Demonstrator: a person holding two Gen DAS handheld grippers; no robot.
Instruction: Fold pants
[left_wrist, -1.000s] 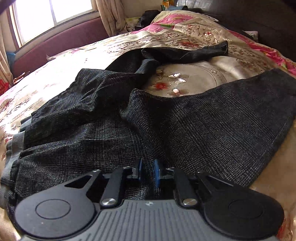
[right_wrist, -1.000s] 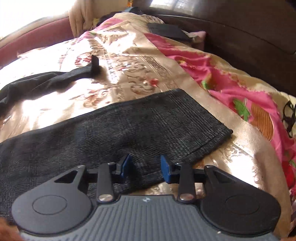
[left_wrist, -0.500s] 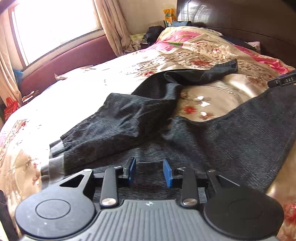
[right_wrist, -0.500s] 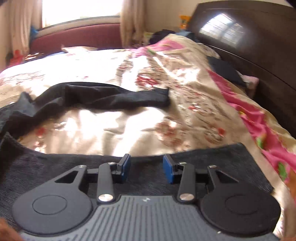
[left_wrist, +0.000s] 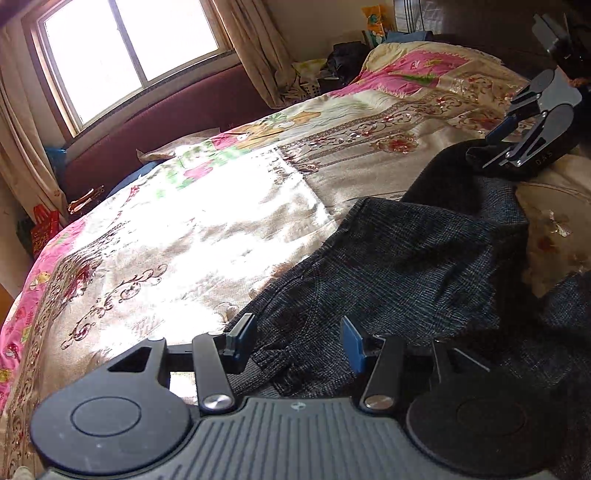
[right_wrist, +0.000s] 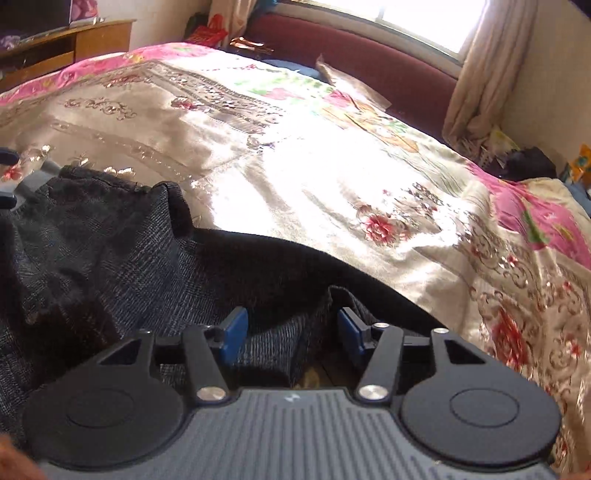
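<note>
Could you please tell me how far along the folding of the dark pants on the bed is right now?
Early stage. Nothing looks folded: the dark grey woven pants lie rumpled on the floral satin bedspread, legs apart. In hand: the left gripper and right gripper have just been opening, and each straddles an edge of the fabric without pinching it. Left: grasp, bring the legs together, then fold.

Beyond the pants (left_wrist: 417, 254) the bed (left_wrist: 207, 229) lies open toward the window-side headboard (left_wrist: 177, 114) (curtains (left_wrist: 251, 48) there); clutter (left_wrist: 343, 62) crowds the far corner.
</note>
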